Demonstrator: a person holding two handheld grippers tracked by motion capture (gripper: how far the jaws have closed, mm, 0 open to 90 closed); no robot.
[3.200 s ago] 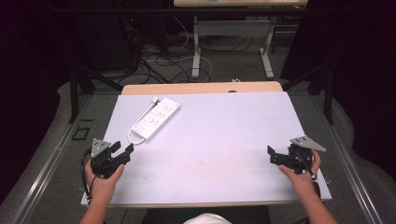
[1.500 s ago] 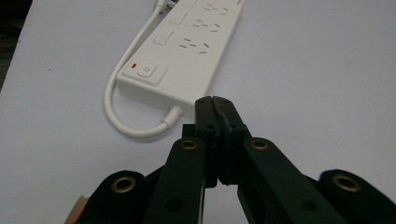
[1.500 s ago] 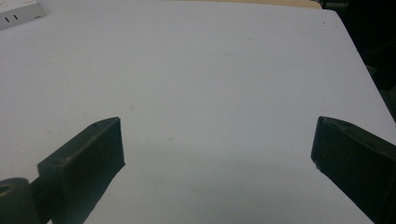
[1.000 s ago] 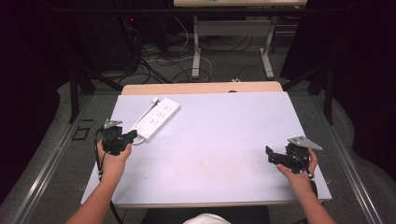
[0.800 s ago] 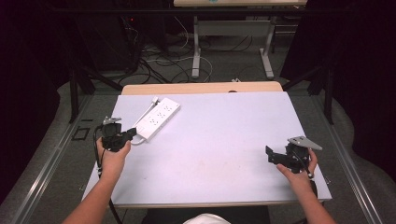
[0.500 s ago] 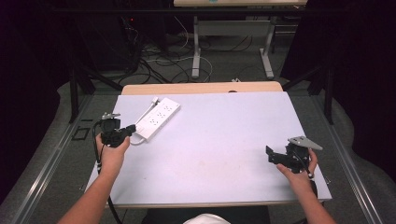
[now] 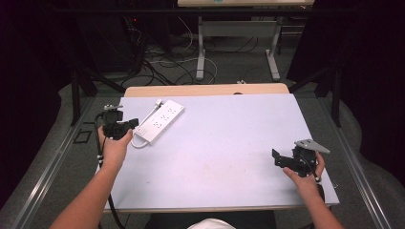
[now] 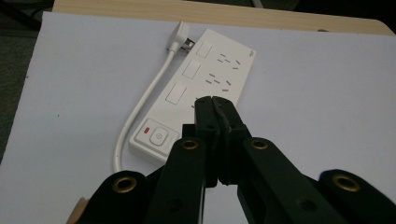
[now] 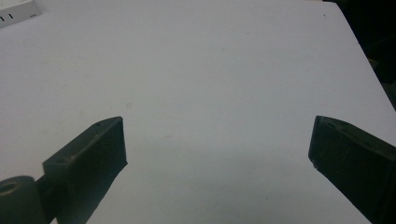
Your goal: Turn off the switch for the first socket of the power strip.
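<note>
The white power strip (image 7: 159, 121) lies flat near the far left corner of your table (image 7: 224, 152), its cord (image 8: 140, 109) curled beside it. Your left gripper (image 7: 134, 123) is pressed together, empty, just at the strip's near end. Your right gripper (image 7: 276, 159) is spread wide over bare white tabletop, well apart. Past the table, cables (image 7: 162, 62) lie on a grey floor (image 7: 229, 67) in a dark room.

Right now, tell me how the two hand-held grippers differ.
The left hand-held gripper has its jaws shut together with nothing between them; the right hand-held gripper has them wide apart. The left sits beside the white power strip; the right is far from it, over bare table. Both are black and empty.
</note>
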